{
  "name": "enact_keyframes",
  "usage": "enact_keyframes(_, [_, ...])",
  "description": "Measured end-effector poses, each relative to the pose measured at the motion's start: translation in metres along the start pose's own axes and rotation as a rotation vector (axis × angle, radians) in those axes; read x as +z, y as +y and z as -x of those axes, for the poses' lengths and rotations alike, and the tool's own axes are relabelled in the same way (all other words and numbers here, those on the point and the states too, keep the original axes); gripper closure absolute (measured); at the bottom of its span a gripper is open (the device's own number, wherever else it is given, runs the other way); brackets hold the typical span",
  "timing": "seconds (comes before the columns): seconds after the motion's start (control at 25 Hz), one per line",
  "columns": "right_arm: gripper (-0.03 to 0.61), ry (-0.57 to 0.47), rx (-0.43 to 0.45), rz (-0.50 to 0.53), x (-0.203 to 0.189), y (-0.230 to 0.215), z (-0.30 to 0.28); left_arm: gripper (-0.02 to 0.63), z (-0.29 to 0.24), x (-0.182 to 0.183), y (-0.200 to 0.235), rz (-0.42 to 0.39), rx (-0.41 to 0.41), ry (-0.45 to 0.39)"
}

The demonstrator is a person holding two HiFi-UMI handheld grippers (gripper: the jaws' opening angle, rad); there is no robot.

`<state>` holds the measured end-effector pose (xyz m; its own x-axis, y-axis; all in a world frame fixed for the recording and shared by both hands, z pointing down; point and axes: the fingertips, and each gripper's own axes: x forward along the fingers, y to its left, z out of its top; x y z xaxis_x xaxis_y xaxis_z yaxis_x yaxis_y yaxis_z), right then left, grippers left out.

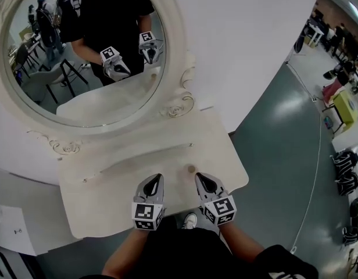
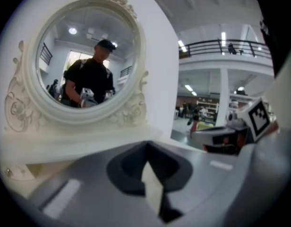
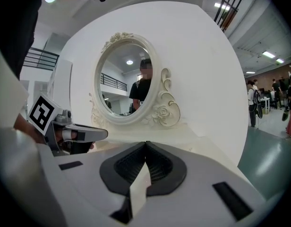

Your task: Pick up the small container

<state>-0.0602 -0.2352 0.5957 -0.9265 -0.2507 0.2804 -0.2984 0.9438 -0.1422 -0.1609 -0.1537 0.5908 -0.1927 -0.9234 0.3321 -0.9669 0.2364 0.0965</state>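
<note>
From where I stand, the small container [image 1: 191, 169] sits near the dressing table's [image 1: 97, 205] front edge, just ahead of the right gripper [image 1: 202, 180] and slightly toward the farther left gripper [image 1: 156, 182], both with jaws closed on nothing.

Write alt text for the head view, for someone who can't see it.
Seen from above, the left tool and right tool, both shut and empty, hover over a cream dressing table, a small round container on it just beyond their tips. Behind stands an oval mirror reflecting the person holding them.
</note>
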Motion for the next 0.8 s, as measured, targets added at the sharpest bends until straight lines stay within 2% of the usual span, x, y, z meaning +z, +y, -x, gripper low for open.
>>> enact_keyframes(0.16, [0.572, 0.049, -0.034, 0.011, -0.021, -0.006, -0.005, 0.606, -0.011, -0.008, -0.001, 0.008, -0.018, 0.014])
enact_keyframes(0.32, [0.563, 0.118, 0.001, -0.026, -0.048, -0.001, -0.015, 0.606, -0.015, -0.021, -0.006, -0.083, -0.025, 0.04])
enact_keyframes(0.4, [0.469, 0.165, 0.008, -0.04, -0.062, 0.0, -0.02, 0.606, -0.015, -0.027, -0.01, -0.101, -0.036, 0.055])
enact_keyframes(0.44, [0.409, 0.189, 0.006, -0.036, -0.068, -0.001, -0.022, 0.606, -0.015, -0.03, -0.011, -0.096, -0.039, 0.061])
enact_keyframes(0.52, [0.332, 0.236, 0.002, -0.005, -0.08, -0.002, -0.029, 0.606, -0.016, -0.035, -0.01, -0.079, -0.036, 0.069])
enact_keyframes(0.64, [0.295, 0.285, -0.006, 0.029, -0.093, -0.004, -0.039, 0.606, -0.015, -0.04, -0.002, -0.058, -0.015, 0.081])
enact_keyframes(0.8, [0.256, 0.321, -0.033, 0.014, -0.109, -0.013, -0.053, 0.606, -0.013, -0.043, 0.012, -0.048, 0.008, 0.091])
